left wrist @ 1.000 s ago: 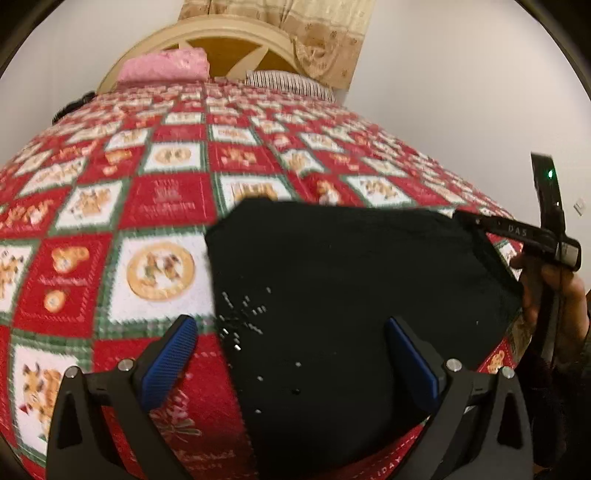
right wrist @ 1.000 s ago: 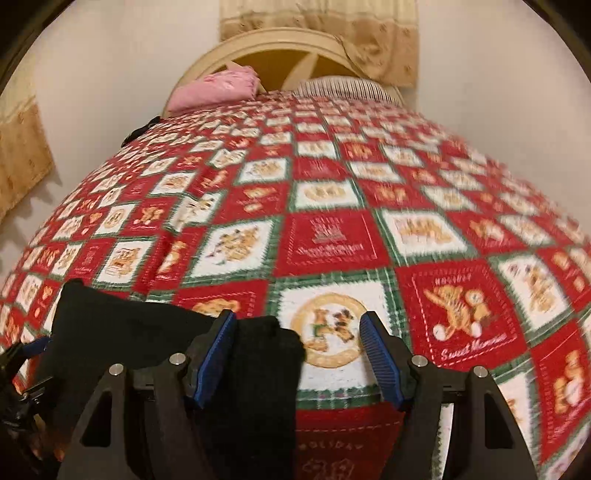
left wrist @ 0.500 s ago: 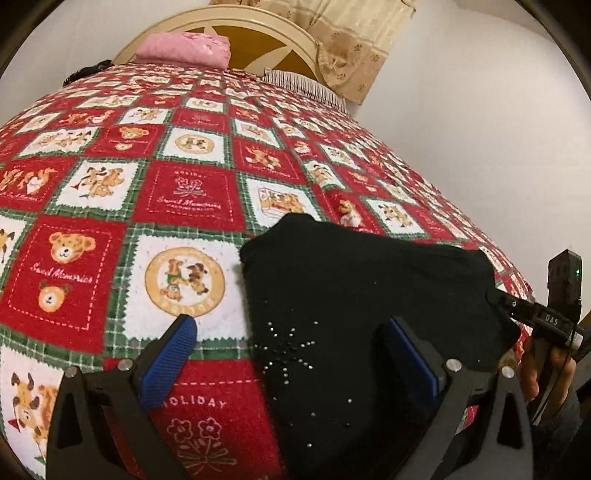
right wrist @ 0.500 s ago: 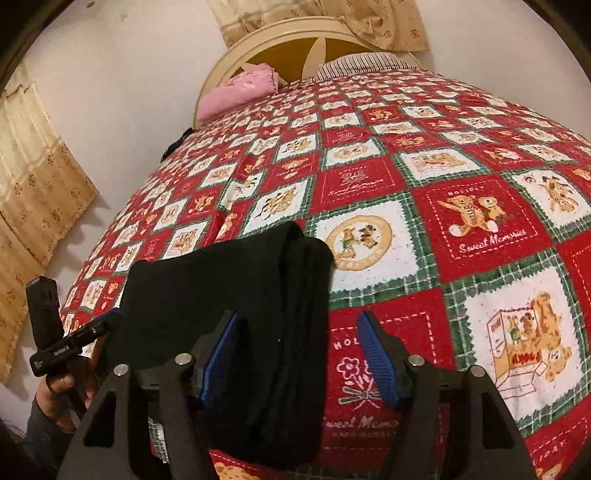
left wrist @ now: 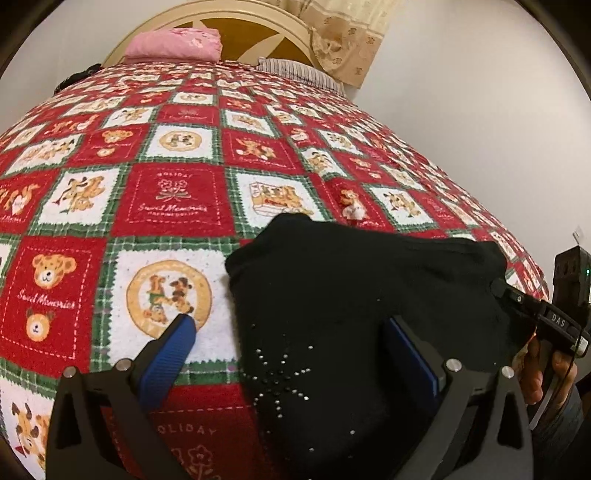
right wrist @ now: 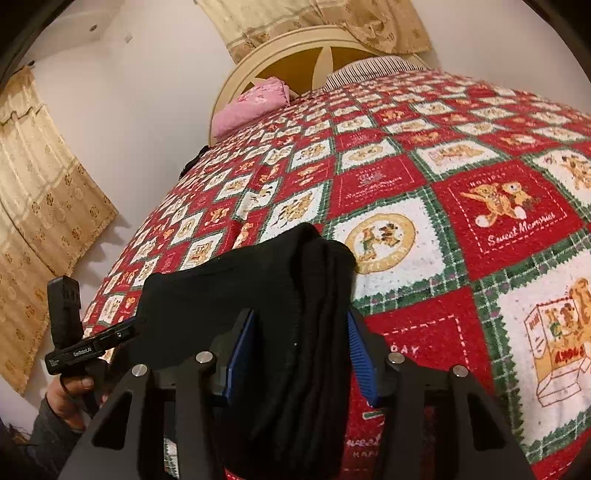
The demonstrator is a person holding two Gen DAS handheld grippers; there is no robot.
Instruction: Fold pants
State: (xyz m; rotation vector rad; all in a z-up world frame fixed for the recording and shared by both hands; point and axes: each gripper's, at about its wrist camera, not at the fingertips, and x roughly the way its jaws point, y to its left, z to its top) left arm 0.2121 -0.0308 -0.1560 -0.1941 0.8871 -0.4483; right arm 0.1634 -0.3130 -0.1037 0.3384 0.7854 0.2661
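Note:
The black pants (left wrist: 362, 295) lie folded into a compact stack on the red patchwork bedspread (left wrist: 177, 192), with a studded star pattern near the front. My left gripper (left wrist: 291, 339) is open, its blue pads straddling the stack's left edge. In the right wrist view the pants (right wrist: 295, 295) show their layered right edge. My right gripper (right wrist: 299, 332) has its jaws narrowed around that edge, pads at or very near the cloth on both sides. The right gripper also shows in the left wrist view (left wrist: 546, 317), and the left one shows in the right wrist view (right wrist: 96, 339).
A pink folded cloth (left wrist: 173, 44) and a striped pillow (left wrist: 295, 70) lie by the cream headboard (left wrist: 236, 22). White walls stand right of the bed, and a beige curtain (right wrist: 40, 206) hangs to the left.
My right gripper slid over the pants' right edge and its jaws narrowed around it. My left gripper shifted left and stayed open. The stack has bunched slightly.

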